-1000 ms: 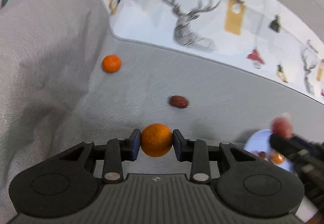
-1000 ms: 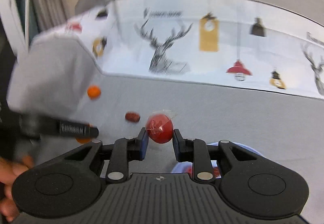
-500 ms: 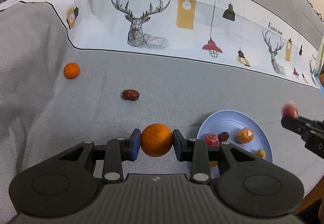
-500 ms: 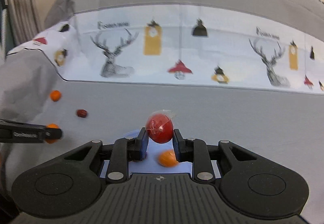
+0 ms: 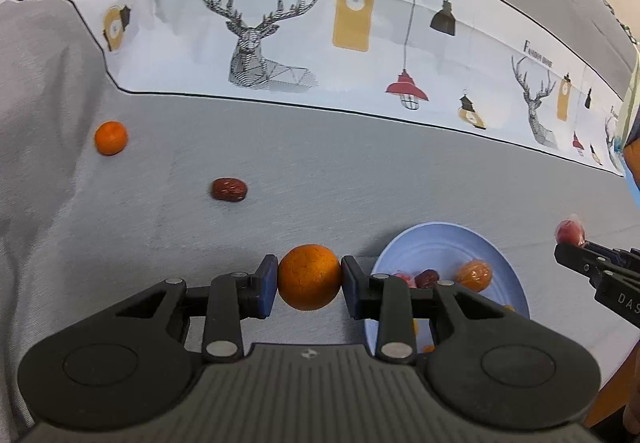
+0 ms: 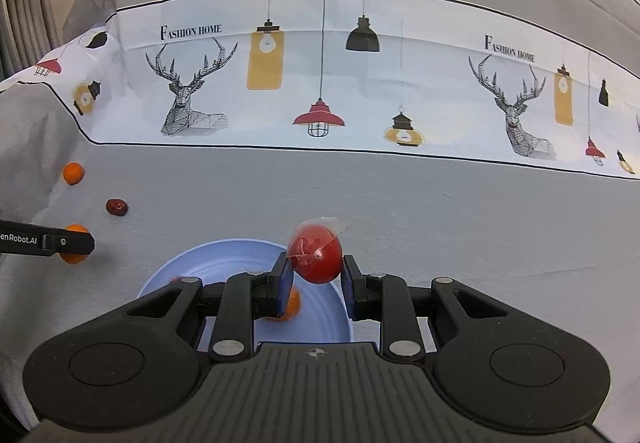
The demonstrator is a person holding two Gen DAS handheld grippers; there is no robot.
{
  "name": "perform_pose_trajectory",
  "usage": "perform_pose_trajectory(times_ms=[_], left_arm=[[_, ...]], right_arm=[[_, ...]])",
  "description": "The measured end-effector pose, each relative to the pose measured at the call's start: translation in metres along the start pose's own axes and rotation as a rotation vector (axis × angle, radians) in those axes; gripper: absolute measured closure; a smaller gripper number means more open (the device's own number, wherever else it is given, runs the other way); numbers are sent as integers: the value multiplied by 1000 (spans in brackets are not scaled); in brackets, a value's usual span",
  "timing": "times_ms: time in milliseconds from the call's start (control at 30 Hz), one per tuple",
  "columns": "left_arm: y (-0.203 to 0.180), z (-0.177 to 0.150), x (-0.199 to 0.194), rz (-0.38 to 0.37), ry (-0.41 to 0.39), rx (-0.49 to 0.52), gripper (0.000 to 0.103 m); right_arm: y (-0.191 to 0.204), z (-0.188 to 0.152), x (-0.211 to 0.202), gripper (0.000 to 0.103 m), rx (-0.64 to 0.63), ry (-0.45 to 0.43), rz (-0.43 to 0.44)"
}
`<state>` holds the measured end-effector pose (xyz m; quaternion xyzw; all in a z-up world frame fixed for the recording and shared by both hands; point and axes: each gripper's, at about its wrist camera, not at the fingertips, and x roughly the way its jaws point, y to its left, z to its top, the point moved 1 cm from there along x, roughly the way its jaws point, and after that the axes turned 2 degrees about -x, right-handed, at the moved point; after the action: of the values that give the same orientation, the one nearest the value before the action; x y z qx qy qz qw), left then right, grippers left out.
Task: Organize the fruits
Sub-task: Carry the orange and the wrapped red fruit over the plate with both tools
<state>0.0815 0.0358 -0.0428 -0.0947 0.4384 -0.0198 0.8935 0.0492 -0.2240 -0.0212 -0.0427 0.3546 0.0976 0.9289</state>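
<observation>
Grey cloth covers the bench. Left claw grips a firm, round orange across its middle; right claw pinches a slippery, plastic-wrapped red fruit above the near pale-blue plate.

Black gripper, blue-padded fingers, silver pivot screws.

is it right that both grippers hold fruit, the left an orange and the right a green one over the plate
Not quite: the right gripper holds a red fruit in clear wrap, not a green one, as the right wrist view shows. The rest stands: the left gripper holds an orange, and the red fruit is over the plate.
</observation>
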Motion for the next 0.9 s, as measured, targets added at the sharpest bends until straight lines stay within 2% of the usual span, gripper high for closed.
perform_pose_trajectory(times_ms=[233, 533, 900], left_arm=[[-8, -1, -4, -33, -30, 10, 66], [-15, 0, -6, -90, -48, 25, 66], [-63, -18, 0, -205, -58, 225, 66]], right_arm=[[-7, -2, -8, 76, 16, -7, -6], [-10, -6, -1, 76, 27, 24, -4], [2, -7, 6, 76, -21, 61, 27]])
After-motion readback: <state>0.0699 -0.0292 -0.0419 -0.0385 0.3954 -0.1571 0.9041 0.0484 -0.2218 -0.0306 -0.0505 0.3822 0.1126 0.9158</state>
